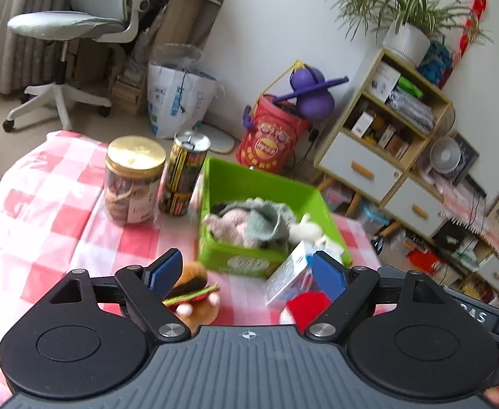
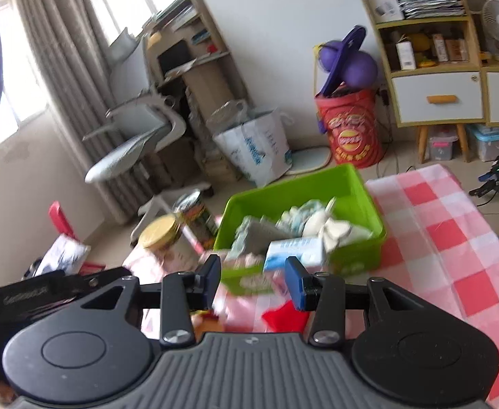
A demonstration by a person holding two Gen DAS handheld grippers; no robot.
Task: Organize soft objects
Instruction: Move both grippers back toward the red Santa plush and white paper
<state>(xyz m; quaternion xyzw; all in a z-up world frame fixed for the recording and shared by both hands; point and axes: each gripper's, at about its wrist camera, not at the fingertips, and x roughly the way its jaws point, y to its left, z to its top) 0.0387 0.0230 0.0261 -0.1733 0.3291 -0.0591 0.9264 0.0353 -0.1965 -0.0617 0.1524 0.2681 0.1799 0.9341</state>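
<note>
Both grippers point(image 1: 247, 274) point(image 2: 253, 281) gape empty; burger plush point(image 1: 191, 288) lies tilted beside green bin point(image 1: 229, 259).

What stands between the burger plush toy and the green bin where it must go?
Nothing visible. The burger plush toy lies on the checked tablecloth just before the green bin; only its near wall must be cleared. The left gripper, open, hovers above.

no legible text on anything
</note>
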